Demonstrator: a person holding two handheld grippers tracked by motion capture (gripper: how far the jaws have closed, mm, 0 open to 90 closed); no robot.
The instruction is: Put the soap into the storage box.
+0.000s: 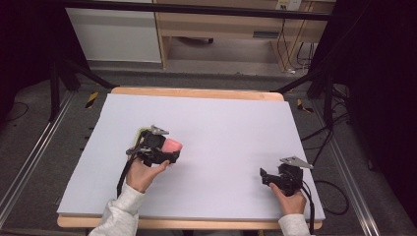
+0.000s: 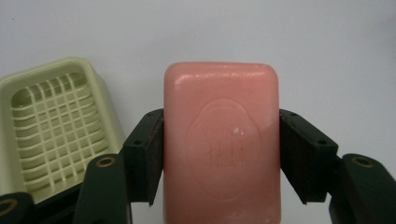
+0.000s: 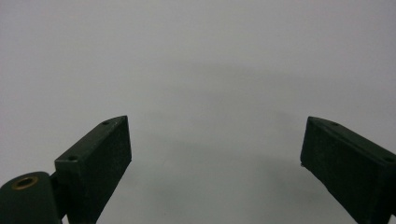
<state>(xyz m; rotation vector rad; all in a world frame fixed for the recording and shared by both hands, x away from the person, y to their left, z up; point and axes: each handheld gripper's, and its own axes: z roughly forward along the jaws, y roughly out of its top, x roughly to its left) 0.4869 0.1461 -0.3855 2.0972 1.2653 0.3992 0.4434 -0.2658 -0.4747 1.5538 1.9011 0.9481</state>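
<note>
left gripper view: the pink rectangular bar of soap [image 2: 222,140] sits squarely between the two black jaws of the left gripper [image 2: 222,156], whose ribbed pads [image 2: 152,156] press flat against both long sides; the jaws are clamped on it. the bar stands on end along the jaws, its far end reaching well past the pad tips. its corners are rounded, its face smooth and slightly glossy with pale scuffs near the top edge, and an oval seal with faint lettering is embossed at the centre; the lettering is too soft to read. to the bar's left, close by and partly behind one jaw, lies a pale green plastic soap dish [image 2: 51,126], oblong with rounded corners and a slotted grid floor. beneath both is the matte pale grey table surface [image 2: 327,56].

in the high view the soap [image 1: 172,145] juts from the left gripper [image 1: 169,153] over the left-centre of the table [image 1: 221,128], with the dish [image 1: 140,135] just behind the gripper. the right gripper [image 1: 263,176] rests near the front right corner, well apart.

in the right gripper view its jaws, around [image 3: 215,158], stand wide apart with bare table between them.
</note>
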